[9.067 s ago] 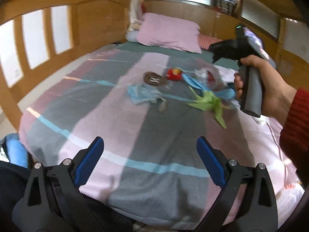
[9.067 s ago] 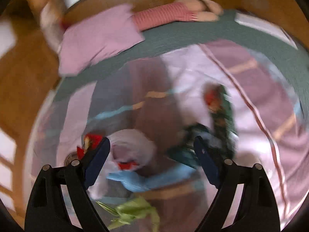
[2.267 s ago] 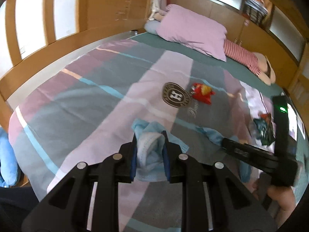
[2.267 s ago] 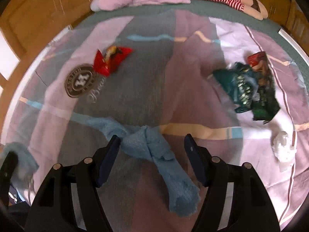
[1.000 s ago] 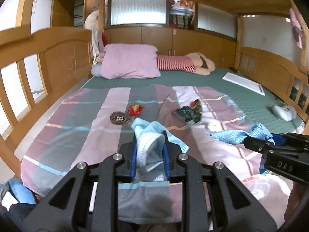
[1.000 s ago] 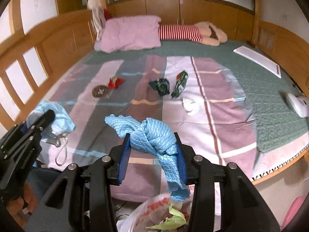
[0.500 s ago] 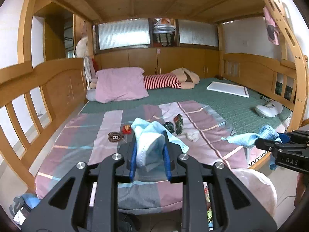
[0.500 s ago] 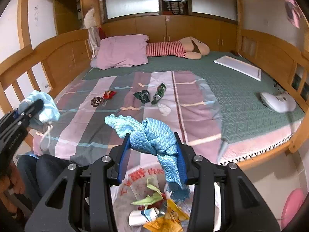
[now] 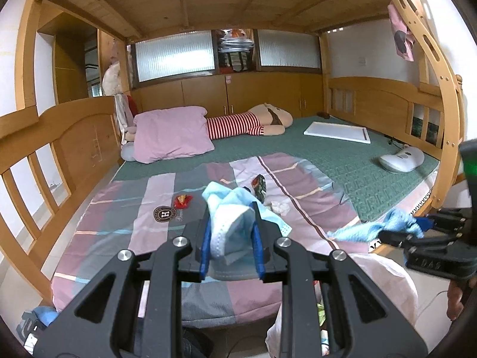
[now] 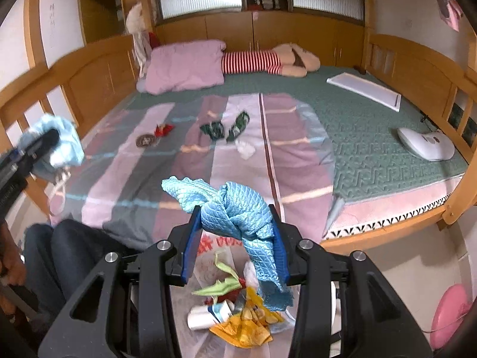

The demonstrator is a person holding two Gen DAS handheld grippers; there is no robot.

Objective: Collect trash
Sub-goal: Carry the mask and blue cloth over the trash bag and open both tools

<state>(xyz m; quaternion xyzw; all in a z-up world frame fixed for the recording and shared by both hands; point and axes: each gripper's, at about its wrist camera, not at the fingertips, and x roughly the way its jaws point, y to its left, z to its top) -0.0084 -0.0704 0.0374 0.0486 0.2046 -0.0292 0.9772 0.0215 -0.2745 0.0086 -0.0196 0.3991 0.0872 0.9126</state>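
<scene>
My left gripper (image 9: 230, 238) is shut on a crumpled light blue face mask (image 9: 231, 223), held in the air off the foot of the bed. My right gripper (image 10: 234, 238) is shut on a knotted blue quilted cloth (image 10: 235, 211), which hangs over an open white trash bag (image 10: 235, 307) on the floor, holding wrappers and paper. The bag also shows in the left wrist view (image 9: 384, 274). On the striped bedspread lie a red wrapper (image 10: 162, 129), dark green snack bags (image 10: 226, 128) and a white tissue wad (image 10: 246, 149).
The wooden bunk bed frame (image 9: 447, 137) and rails (image 10: 35, 89) enclose the bed. A pink pillow (image 9: 170, 137), a striped plush doll (image 9: 253, 122), a white board (image 10: 363, 89) and a white device (image 10: 426, 143) lie further back. The person's knees (image 10: 68, 247) are at lower left. A pink object (image 10: 450, 307) is on the floor.
Both grippers have pulled further back from the bed, still holding the mask and the cloth. The right gripper has come lower over the open trash bag.
</scene>
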